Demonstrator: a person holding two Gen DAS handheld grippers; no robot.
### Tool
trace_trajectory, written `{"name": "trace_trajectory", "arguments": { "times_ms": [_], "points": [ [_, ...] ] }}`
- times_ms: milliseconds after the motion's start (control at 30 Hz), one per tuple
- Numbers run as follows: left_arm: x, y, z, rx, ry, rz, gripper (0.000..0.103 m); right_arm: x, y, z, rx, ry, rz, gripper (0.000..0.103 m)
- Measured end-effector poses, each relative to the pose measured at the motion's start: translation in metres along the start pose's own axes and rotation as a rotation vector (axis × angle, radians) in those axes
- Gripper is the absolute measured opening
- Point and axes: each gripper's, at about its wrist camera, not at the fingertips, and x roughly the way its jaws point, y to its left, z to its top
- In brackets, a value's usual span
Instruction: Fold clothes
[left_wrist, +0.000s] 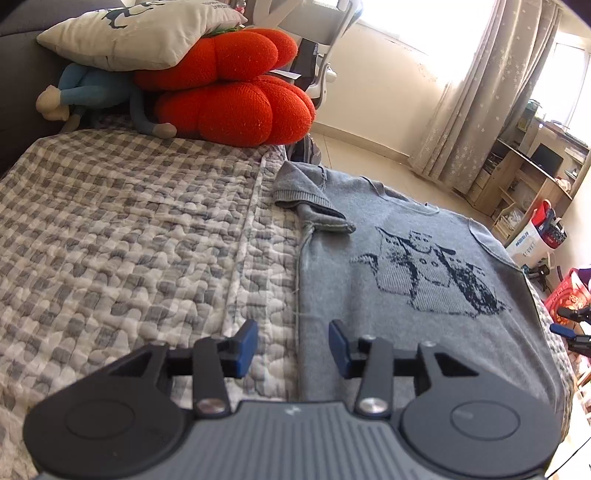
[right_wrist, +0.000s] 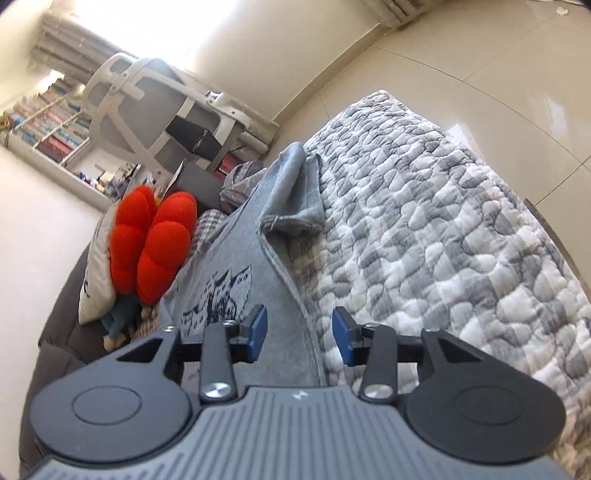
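Nearest, the left gripper (left_wrist: 293, 349) and right gripper (right_wrist: 299, 334) hang spread and empty over opposite side edges of a grey knit sweater (left_wrist: 406, 266) lying flat on the checked quilt (left_wrist: 129, 221). Soft, limp and light, it is best pinched at the edges. Beyond it the sleeve (left_wrist: 310, 206) lies folded inward. No readable writing.

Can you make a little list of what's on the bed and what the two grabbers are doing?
sweater: grey, picture on front, flat on quilt
sleeve: folded in over the sweater
quilt: checked, grey and white
cushions: red, stacked at far end
left gripper: open, holds nothing
right gripper: open, above sweater's edge, holds nothing
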Motion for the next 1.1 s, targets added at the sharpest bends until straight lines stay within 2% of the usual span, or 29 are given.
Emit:
{"name": "trace_trajectory", "arguments": {
  "times_ms": [33, 133, 233, 367, 400, 467, 500, 567, 600, 633, 767, 933, 1000, 1100],
  "points": [
    [0.008, -0.003, 0.011, -0.005, -0.007, -0.006, 0.055, 0.007, -0.002, 0.011, 0.040, -0.014, 0.014, 0.045],
    [0.036, -0.011, 0.042, -0.031, -0.015, -0.025, 0.065, 0.033, -0.001, 0.037, 0.098, -0.019, 0.000, 0.050],
    [0.074, -0.013, 0.068, -0.078, -0.005, -0.012, 0.069, 0.060, 0.001, 0.049, 0.115, -0.028, -0.088, 0.050],
    [0.128, -0.012, 0.090, -0.093, 0.029, 0.059, 0.069, 0.079, 0.016, 0.053, 0.049, -0.049, -0.123, 0.050],
    [0.140, -0.010, 0.094, -0.092, 0.037, 0.084, 0.071, 0.084, 0.019, 0.053, 0.023, -0.043, -0.137, 0.046],
    [0.161, -0.004, 0.101, -0.122, 0.042, 0.127, 0.071, 0.094, 0.026, 0.051, -0.041, -0.032, -0.196, 0.011],
    [0.168, -0.002, 0.102, -0.130, 0.045, 0.124, 0.071, 0.097, 0.029, 0.050, -0.076, -0.038, -0.226, 0.009],
    [0.181, 0.001, 0.103, -0.145, 0.053, 0.118, 0.061, 0.096, 0.034, 0.052, -0.132, -0.064, -0.262, 0.008],
    [0.186, 0.002, 0.104, -0.147, 0.055, 0.117, 0.028, 0.093, 0.036, 0.054, -0.159, -0.079, -0.280, 0.008],
    [0.186, -0.002, 0.104, -0.113, 0.045, 0.122, 0.008, 0.089, 0.039, 0.056, -0.186, -0.102, -0.299, 0.008],
    [0.180, -0.008, 0.109, -0.017, 0.016, 0.142, 0.004, 0.068, 0.047, 0.069, -0.289, -0.192, -0.370, 0.007],
    [0.156, 0.019, 0.126, -0.027, -0.054, 0.180, 0.004, 0.037, 0.059, 0.068, -0.374, -0.319, -0.397, 0.006],
    [0.147, 0.033, 0.128, -0.029, -0.070, 0.202, 0.004, 0.042, 0.059, 0.057, -0.399, -0.328, -0.433, 0.006],
    [0.147, 0.052, 0.117, 0.005, -0.029, 0.243, 0.004, 0.057, 0.042, 0.041, -0.413, -0.285, -0.517, 0.006]
  ]
}}
